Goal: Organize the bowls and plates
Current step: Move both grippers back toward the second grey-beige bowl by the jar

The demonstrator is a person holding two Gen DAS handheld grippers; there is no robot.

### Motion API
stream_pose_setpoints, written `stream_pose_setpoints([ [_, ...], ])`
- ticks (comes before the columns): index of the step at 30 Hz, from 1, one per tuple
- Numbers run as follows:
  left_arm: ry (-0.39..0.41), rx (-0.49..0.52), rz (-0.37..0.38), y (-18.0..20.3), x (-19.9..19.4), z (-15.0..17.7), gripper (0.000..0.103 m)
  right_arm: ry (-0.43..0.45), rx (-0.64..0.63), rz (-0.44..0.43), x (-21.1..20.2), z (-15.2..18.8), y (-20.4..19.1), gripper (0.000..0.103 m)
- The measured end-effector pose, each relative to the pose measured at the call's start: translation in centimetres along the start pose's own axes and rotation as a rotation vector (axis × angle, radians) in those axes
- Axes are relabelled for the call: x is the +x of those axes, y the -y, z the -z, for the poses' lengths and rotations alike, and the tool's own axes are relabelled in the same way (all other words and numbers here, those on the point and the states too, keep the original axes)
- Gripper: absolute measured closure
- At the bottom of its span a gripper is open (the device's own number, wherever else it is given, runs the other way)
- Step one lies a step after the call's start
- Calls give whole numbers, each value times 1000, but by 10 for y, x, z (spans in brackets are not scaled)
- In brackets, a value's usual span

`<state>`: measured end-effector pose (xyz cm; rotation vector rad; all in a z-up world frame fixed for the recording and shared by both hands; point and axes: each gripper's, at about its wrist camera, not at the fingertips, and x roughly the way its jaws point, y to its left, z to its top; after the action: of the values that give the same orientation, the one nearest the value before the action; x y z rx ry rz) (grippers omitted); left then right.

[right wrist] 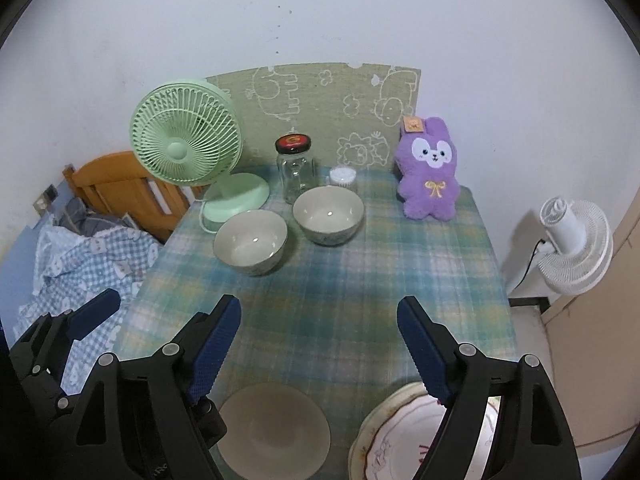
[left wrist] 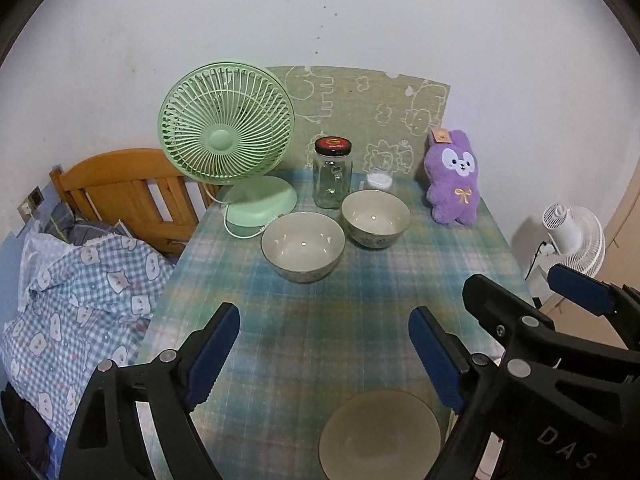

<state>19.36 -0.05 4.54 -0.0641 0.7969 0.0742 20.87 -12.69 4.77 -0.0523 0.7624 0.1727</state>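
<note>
Two bowls (left wrist: 303, 246) (left wrist: 376, 219), two plates (right wrist: 275, 430) (right wrist: 400, 436), tongs apart

Dim, cool indoor light – fisheye bending the edges

Soft light is glinting off the two bowls (left wrist: 303, 246); dark vignette is curving round both views – the patterned plate (right wrist: 394, 436) is glaring white, perhaps slightly blurred.

You see a blue-green plaid tablecloth (right wrist: 360, 280), mint-green fan (right wrist: 186, 136), purple plush rabbit (right wrist: 430, 172), two cream bowls (right wrist: 250, 242), and a red-and-black jar lid (right wrist: 293, 143).
</note>
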Motion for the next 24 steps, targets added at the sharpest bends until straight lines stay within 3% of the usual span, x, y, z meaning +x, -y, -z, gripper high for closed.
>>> stream_pose_setpoints([
  [24, -8, 40, 20, -53, 93, -57, 16, 1, 45, 57, 97, -56, -44, 20],
])
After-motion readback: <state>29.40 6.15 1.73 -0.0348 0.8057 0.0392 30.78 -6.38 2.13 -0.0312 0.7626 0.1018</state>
